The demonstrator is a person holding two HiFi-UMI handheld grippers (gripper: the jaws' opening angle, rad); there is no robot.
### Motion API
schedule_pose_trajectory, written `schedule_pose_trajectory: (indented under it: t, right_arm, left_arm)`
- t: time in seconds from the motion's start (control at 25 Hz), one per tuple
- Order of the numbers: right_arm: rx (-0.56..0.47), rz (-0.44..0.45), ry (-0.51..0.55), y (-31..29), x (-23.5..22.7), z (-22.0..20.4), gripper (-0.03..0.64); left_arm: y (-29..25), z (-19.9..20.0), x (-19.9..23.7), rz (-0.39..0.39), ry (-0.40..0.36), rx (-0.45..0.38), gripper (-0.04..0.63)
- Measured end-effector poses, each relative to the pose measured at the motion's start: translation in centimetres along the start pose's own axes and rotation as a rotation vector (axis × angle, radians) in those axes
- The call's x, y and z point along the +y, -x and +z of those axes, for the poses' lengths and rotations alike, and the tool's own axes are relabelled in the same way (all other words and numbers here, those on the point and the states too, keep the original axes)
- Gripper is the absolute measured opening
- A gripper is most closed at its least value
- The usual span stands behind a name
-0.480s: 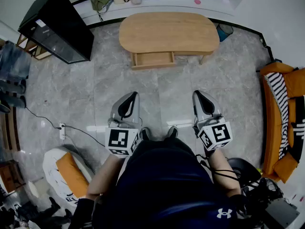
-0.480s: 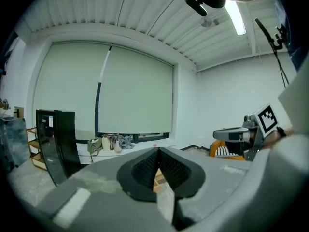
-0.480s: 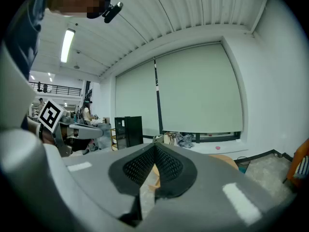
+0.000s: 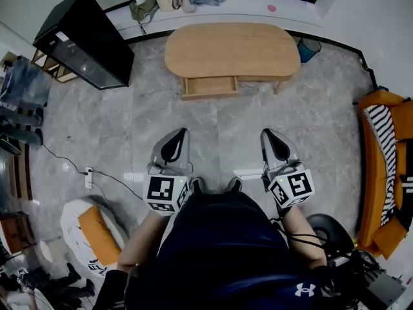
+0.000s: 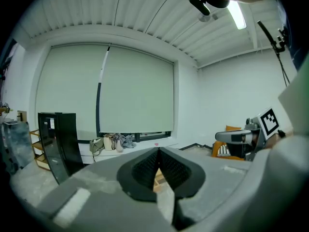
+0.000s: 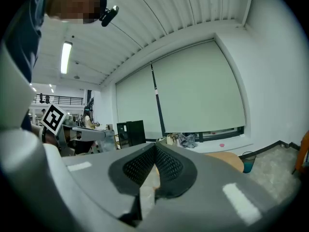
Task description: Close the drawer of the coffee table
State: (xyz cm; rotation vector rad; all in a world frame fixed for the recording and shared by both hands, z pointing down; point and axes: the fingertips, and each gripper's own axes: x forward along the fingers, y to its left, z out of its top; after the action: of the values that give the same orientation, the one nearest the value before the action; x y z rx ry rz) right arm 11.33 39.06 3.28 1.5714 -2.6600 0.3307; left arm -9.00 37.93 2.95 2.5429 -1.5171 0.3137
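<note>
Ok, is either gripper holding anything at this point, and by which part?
Nothing is held. The left gripper and right gripper are both shut with nothing between their jaws, well short of the open drawer.

The oval, light-wood coffee table was seen standing at the far side, its shallow drawer left pulled open toward the near side, left of centre.

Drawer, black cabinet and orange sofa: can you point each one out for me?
Drawer (image 4: 208, 86): head view, its open inside.
Black cabinet (image 4: 90, 24): head view, its top face.
Orange sofa (image 4: 366, 192): head view, its front edge.
</note>
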Motion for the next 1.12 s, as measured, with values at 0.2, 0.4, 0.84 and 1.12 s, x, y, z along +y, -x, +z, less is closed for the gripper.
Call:
schedule_pose_trajectory:
  t: [0.2, 0.4, 0.84, 1.12]
  right_arm:
    - [0.035, 0.013, -0.025, 0.7, -2.4, -1.0, 0.002]
    - [0.067, 0.043, -0.055, 1.5, -5.3, -2.1, 0.002]
    - [0.139, 0.066, -0.096, -1.0, -6.6, -5.0, 0.002]
    - [0.187, 0.026, -0.086, -6.9, -6.7, -5.3, 0.002]
  left_arm:
    - [-0.6, -0.9, -0.8, 0.049, 0.012, 0.028, 0.002]
    - [-0.6, -2.4, -2.5, 0.117, 0.053, 0.064, 0.002]
    - [-1.7, -4.5, 0.0, 0.181, 0.085, 0.114, 0.002]
    - [-6.2, -4.2, 5.7, 0.152, 0.101, 0.098, 0.002]
